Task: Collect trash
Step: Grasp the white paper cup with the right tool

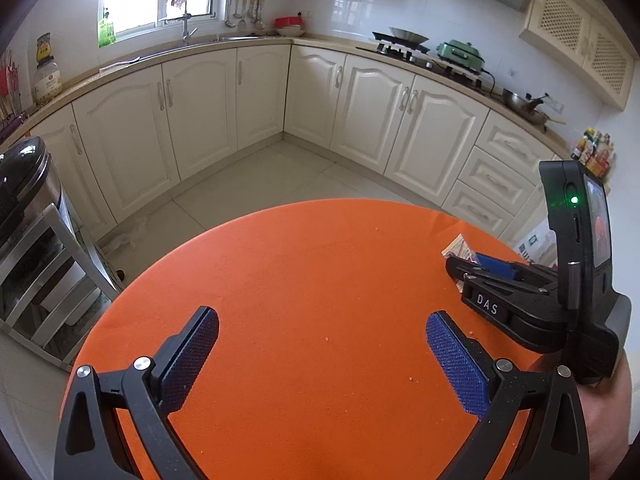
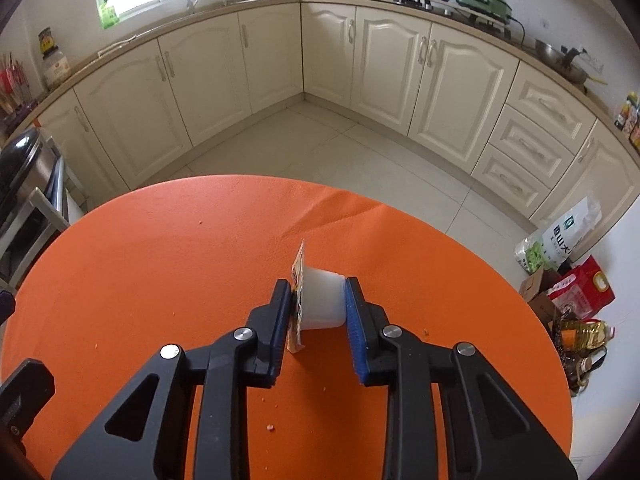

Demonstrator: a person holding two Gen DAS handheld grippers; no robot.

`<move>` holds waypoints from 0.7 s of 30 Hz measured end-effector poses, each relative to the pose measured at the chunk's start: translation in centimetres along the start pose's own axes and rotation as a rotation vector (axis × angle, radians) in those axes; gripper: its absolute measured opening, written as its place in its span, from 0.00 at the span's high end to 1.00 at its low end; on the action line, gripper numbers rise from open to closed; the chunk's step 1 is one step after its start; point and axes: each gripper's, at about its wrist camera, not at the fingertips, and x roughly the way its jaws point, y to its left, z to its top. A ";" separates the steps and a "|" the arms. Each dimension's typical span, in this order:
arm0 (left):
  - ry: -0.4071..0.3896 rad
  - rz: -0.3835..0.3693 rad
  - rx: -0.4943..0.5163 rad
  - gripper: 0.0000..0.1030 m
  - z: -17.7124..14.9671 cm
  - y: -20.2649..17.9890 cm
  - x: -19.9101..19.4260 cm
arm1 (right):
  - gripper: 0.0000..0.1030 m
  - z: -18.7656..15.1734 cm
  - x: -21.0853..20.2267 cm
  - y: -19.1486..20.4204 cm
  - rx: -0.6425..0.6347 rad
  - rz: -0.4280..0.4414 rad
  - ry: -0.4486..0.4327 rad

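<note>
Now: my right gripper [image 2: 318, 312] clamps small white plastic cup [image 2: 323, 300] lying sideways, peeled lid [image 2: 297, 300] at 9 o'clock, on orange table [image 2: 160, 264]. My left gripper [image 1: 322, 346] spread wide, empty, above tabletop.

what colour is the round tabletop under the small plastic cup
Orange, clearest in the right wrist view.

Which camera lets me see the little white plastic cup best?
The right wrist view: the small white plastic cup lies on its side, dead centre, squeezed between the right gripper pads on the round orange table. The left wrist view shows only a corner of its peeled printed lid behind that gripper.
</note>
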 end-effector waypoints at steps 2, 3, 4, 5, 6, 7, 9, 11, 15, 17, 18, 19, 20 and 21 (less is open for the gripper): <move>-0.005 -0.014 0.023 0.01 0.4 -0.4 -0.1 | 0.78 -0.9 -1.0 -0.5 0.032 0.030 -0.007; -0.009 -0.025 0.039 0.01 0.2 -0.6 -0.6 | 0.78 -1.5 -1.7 -0.5 0.049 0.027 -0.012; -0.011 -0.040 0.059 0.01 0.4 -1.2 -0.7 | 0.78 -2.2 -2.7 -0.9 0.068 0.022 -0.026; -0.016 -0.055 0.081 0.01 0.3 -1.8 -1.0 | 0.78 -3.0 -3.9 -1.4 0.095 0.027 -0.042; -0.022 -0.070 0.104 0.01 0.1 -2.4 -1.3 | 0.78 -4.0 -5.2 -2.0 0.124 0.034 -0.053; -0.029 -0.081 0.126 0.01 0.1 -3.2 -1.4 | 0.78 -5.0 -6.3 -2.5 0.142 0.033 -0.061; -0.033 -0.101 0.156 0.01 -0.7 -4.5 -1.9 | 0.78 -7.2 -8.6 -3.4 0.168 0.025 -0.080; -0.033 -0.133 0.180 0.01 -1.5 -6.0 -2.7 | 0.78 -9.6 -11.0 -4.3 0.201 0.024 -0.094; -0.059 -0.184 0.250 0.01 -5.1 -9.4 -5.5 | 0.78 -14.9 -16.7 -7.3 0.281 0.015 -0.154; -0.073 -0.218 0.272 0.01 -7.0 -11.2 -6.8 | 0.78 -17.4 -19.3 -9.1 0.308 0.008 -0.184; -0.076 -0.240 0.280 0.01 -8.2 -12.2 -7.5 | 0.78 -18.6 -20.7 -10.1 0.321 0.002 -0.198; -0.080 -0.262 0.285 0.01 -8.7 -13.5 -7.8 | 0.78 -19.7 -21.9 -11.2 0.331 -0.006 -0.211; -0.083 -0.285 0.293 0.01 -9.6 -14.5 -8.1 | 0.78 -20.8 -23.2 -12.3 0.340 -0.021 -0.226; -0.083 -0.309 0.304 0.01 -10.5 -15.5 -8.6 | 0.78 -22.0 -24.4 -13.6 0.352 -0.038 -0.239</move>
